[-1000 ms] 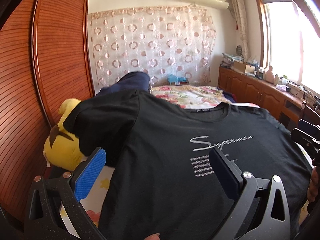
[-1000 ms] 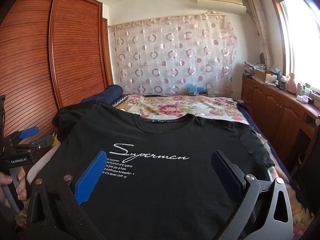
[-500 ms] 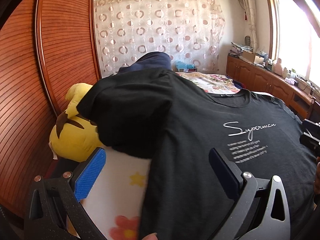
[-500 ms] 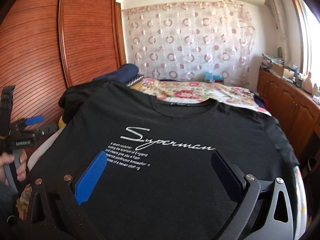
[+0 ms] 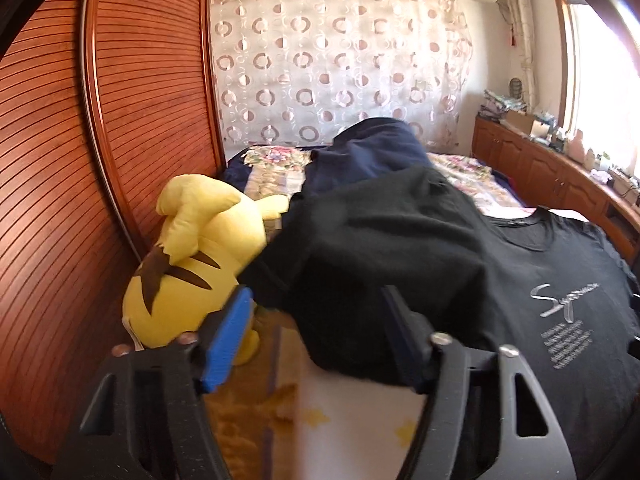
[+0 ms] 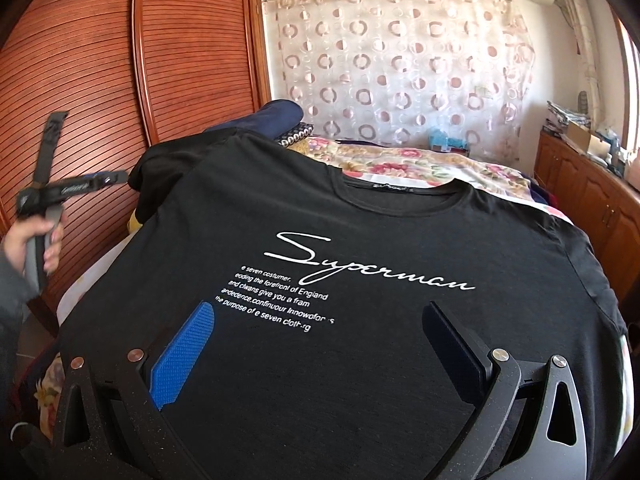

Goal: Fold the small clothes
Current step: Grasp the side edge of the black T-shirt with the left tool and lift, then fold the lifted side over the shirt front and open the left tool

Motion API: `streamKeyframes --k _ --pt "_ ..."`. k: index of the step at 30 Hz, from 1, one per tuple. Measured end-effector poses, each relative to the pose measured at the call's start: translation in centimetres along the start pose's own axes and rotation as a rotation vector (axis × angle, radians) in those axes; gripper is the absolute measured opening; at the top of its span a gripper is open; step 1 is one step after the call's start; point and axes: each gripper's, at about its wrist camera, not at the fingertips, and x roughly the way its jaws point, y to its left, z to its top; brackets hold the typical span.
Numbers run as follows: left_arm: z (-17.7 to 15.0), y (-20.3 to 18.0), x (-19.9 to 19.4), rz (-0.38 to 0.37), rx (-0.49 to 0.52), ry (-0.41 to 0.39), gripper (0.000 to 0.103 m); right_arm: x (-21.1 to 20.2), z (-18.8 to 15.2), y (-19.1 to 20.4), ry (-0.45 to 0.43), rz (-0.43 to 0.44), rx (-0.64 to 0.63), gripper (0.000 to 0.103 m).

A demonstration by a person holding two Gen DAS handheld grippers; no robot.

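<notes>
Black T-shirt (image 6: 360, 280) lies face-up, spread flat on the bed (image 6: 420, 164), collar toward 12 o'clock, white print upright in the right wrist view. No fold made yet as far as either view shows: body and the sleeve at 3 o'clock are flat; only the sleeve (image 5: 380, 248) at 9 o'clock is bunched and raised over a lump of bedding. Judgement: task at its very start, with both sleeve folds and the crosswise fold of the body left. Left gripper (image 5: 316, 336): jaws have just been closing, now at a middling gap, the sleeve's lower edge lying between the pads; whether the pads press on the cloth is blurred, so I read no grip yet. Right gripper (image 6: 318, 344): jaws wide, hovering over the shirt's lower half, holding nothing. Left view alone shows the yellow plush toy (image 5: 192, 264) at 9 o'clock beside the sleeve; right view alone shows the whole print and the person's hand (image 6: 36, 240) on the left gripper's handle.
</notes>
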Motion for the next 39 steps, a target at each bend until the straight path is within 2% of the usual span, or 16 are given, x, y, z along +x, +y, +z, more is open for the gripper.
streamKeyframes --k 2,4,11,13,15,20,23,31,35,39 --pt "0.6 0.7 1.1 0.024 0.015 0.013 0.056 0.5 0.5 -0.1 -0.001 -0.001 -0.011 0.103" --pt "1.0 1.3 1.9 0.041 0.033 0.017 0.046 0.6 0.3 0.1 -0.005 0.000 -0.015 0.103" --pt "0.9 2.4 3.9 0.016 0.058 0.078 0.021 0.9 0.0 1.0 -0.015 -0.004 -0.003 0.103" --pt "0.7 2.1 3.7 0.010 0.069 0.077 0.011 1.1 0.0 1.0 -0.015 -0.002 0.004 0.103" --pt "0.5 1.9 3.3 0.000 0.071 0.066 0.006 1.2 0.0 1.1 -0.014 0.000 0.010 0.103" --pt "1.1 1.4 0.5 -0.022 0.066 -0.005 0.005 1.2 0.0 1.1 -0.017 0.003 0.017 0.103" --pt "1.9 -0.3 -2.2 -0.027 0.114 -0.053 0.004 1.2 -0.1 1.0 -0.017 0.006 0.023 0.103" --pt "4.9 -6.5 -7.5 -0.183 0.201 -0.137 0.004 1.1 -0.1 0.5 -0.018 0.003 0.037 0.103" --pt "6.3 -10.6 -8.0 -0.275 0.240 -0.136 0.004 0.5 0.1 -0.5 -0.029 -0.021 0.051 0.103" --pt "6.3 -13.8 -7.5 -0.325 0.264 -0.102 0.005 -0.4 0.1 -1.7 -0.047 -0.046 0.077 0.103"
